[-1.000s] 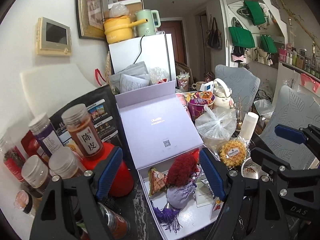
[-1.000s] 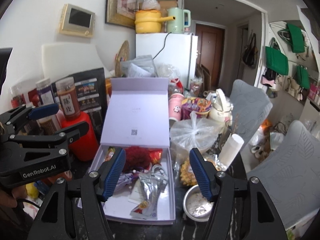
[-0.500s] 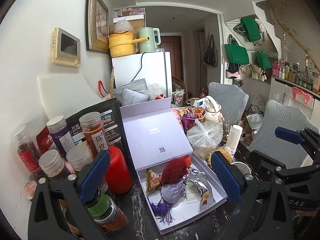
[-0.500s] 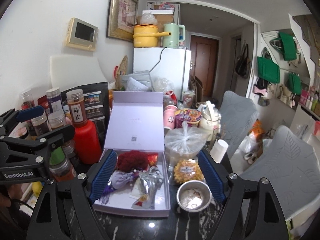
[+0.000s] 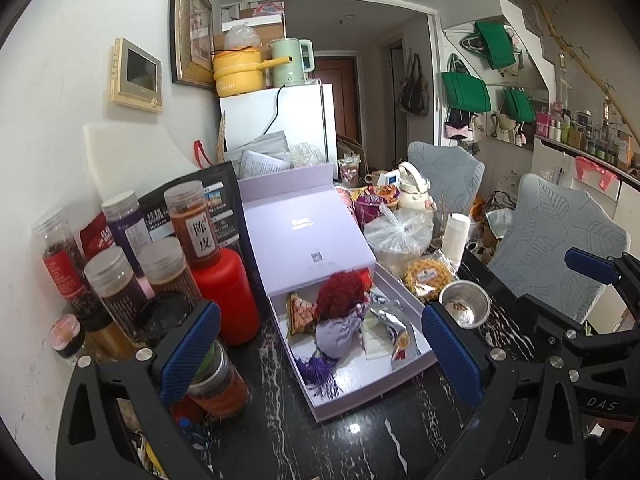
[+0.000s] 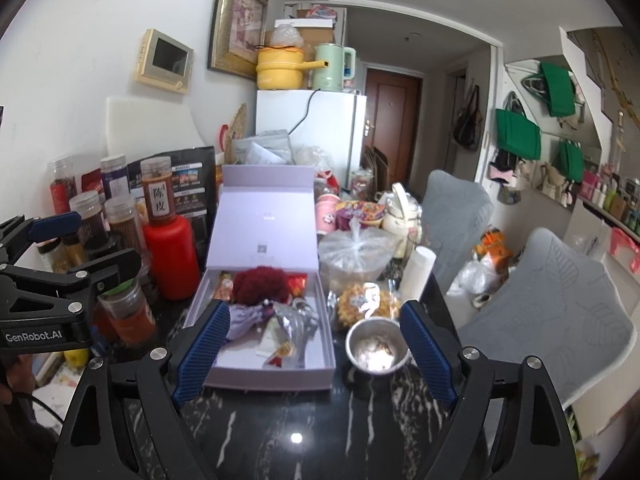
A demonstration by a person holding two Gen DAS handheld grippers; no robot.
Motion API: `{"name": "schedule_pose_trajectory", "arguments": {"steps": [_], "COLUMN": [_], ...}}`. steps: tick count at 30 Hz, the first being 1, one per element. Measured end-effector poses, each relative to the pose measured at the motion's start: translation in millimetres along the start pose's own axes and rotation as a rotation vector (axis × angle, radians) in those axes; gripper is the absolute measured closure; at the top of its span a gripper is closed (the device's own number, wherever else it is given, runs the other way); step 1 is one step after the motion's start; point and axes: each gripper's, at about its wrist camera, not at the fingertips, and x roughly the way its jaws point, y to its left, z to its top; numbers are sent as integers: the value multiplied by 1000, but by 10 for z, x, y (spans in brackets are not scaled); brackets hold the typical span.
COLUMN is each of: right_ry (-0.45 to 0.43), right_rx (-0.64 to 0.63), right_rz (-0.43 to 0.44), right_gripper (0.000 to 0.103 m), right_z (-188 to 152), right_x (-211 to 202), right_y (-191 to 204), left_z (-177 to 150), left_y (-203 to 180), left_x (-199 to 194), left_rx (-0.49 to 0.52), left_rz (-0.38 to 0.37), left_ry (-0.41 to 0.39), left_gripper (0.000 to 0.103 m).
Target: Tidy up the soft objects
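The left gripper (image 5: 320,360) stood wide apart, empty; the right gripper (image 6: 314,350) was opening, nothing between its pads. The red pompom (image 5: 340,290) and lilac pouch (image 5: 336,334) lay in the open box (image 5: 400,376) on the table (image 6: 320,432)

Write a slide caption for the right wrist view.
Right gripper, jaws opening and empty, faces an open lilac box of soft items beside a steel bowl.

Left black two-finger gripper w/ blue ribbed pads (image 5: 320,354) spread wide, empty, angled down. Right black blue-padded gripper (image 6: 314,346) opening (nothing betw. jaws), angled down too.
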Motion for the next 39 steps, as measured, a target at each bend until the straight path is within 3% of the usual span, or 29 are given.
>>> {"name": "schedule_pose_trajectory", "arguments": {"steps": [19,39], "right_ry": [106,130], "right_rx": [68,62], "right_rz": [-30,-44], "right_gripper": [15,15], "right_z": [-441,-454], "right_x": [-46,-30], "right_y": [1,10], "left_z": [-428,-497], "left_y": [-19,-35], "left_x": [64,158], "left_rx": [-28,-24], "left_rz": [-49,-79], "left_ry": [102,141], "left_gripper": [1,1]}}
